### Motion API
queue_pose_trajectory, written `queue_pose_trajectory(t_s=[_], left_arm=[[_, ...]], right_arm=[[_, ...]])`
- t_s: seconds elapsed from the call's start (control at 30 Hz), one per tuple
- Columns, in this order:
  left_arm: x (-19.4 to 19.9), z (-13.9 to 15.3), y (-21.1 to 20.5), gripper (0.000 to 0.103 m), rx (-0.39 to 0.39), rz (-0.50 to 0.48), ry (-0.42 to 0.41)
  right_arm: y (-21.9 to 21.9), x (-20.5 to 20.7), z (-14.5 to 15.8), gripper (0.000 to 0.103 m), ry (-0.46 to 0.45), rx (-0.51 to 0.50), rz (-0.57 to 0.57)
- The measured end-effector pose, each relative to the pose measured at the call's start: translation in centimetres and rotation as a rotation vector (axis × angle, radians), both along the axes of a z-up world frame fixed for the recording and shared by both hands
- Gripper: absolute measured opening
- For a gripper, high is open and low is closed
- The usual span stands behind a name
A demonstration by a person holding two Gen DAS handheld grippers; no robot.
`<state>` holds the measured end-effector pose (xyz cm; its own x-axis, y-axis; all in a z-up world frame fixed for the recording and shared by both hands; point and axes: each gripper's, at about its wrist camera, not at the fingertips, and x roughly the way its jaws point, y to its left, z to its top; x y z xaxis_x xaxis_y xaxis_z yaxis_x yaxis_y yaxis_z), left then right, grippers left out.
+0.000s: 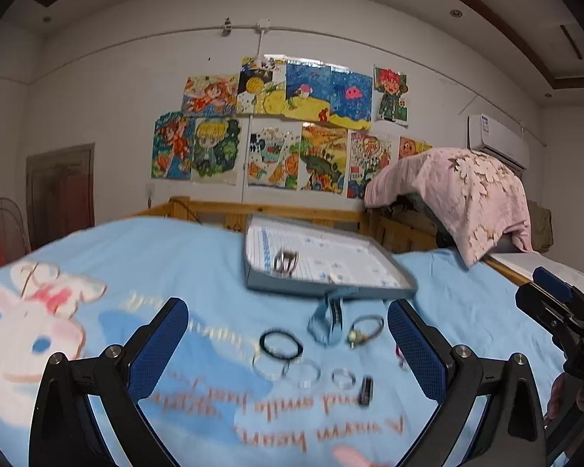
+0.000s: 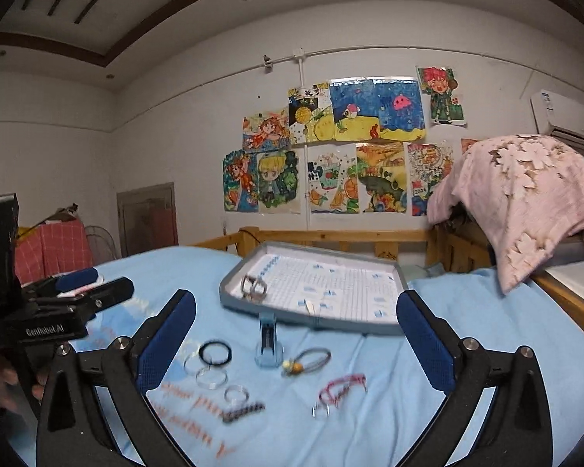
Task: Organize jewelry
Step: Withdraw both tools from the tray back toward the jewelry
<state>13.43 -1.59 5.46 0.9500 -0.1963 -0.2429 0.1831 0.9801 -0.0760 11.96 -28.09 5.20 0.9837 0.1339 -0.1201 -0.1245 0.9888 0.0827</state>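
Jewelry lies on a light blue bedspread [image 1: 198, 257]. I see a black hair tie [image 1: 281, 344] [image 2: 215, 353], clear rings [image 1: 268, 367] [image 2: 211, 378], a small ring [image 1: 343, 377] [image 2: 236, 393], a dark hair clip [image 1: 366, 389] [image 2: 244, 411], a beaded tie [image 1: 366, 329] [image 2: 306, 360], and a pink bracelet [image 2: 340, 387]. A grey open case [image 1: 323, 260] [image 2: 315, 288] lies behind them, with a metal clasp [image 2: 254, 288] inside and a blue strap [image 2: 268, 344] in front. My left gripper [image 1: 288, 338] and right gripper [image 2: 296, 334] are open and empty, above the items.
A wooden bed rail [image 2: 331, 237] runs behind the case. A pink flowered blanket [image 2: 525, 194] hangs over the frame at right. Drawings cover the wall [image 1: 284, 124]. The other gripper shows at each view's edge, in the left wrist view [image 1: 564, 311] and the right wrist view [image 2: 58, 303].
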Motion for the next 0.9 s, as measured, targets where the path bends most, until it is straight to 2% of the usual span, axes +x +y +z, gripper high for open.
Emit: queue_pose_trajectory(t_s=[0.2,0.3,0.47,0.67,0.8,0.83,0.9], left_arm=[[-2.3,-3.4,0.8,0.103,0.004,-0.012,0.07],[-2.8,-5.0,0.7,0.103,0.038,-0.013,0.103],[-2.4,-5.9,1.1,0.103,0.04,-0.005,0.154],[0.2,-6.1,1.3,0.103,0.05,0.012,0.229],[2.5,-6.5,1.3,0.102,0.037,-0.086,0.279],[3.3,-6.6,1.5,0.096,0.03,-0.103,0.293],[4.6,-6.8,1.9,0.089,0.003,-0.108,0.316]], right_arm=[[0.1,-3.7,-1.8,0.101,0.068,-0.017,-0.048],[-0.1,-5.1,-3.4,0.101,0.119,-0.024,-0.067],[-0.6,-5.2,-5.5,0.101,0.215,-0.029,-0.072],[-0.6,-3.9,-6.9,0.101,0.27,-0.003,-0.049],[-0.7,-3.5,-7.3,0.101,0.286,0.014,-0.074],[-0.8,-3.4,-7.3,0.101,0.288,0.022,-0.079],[-0.9,-3.0,-7.3,0.101,0.28,0.043,-0.065]])
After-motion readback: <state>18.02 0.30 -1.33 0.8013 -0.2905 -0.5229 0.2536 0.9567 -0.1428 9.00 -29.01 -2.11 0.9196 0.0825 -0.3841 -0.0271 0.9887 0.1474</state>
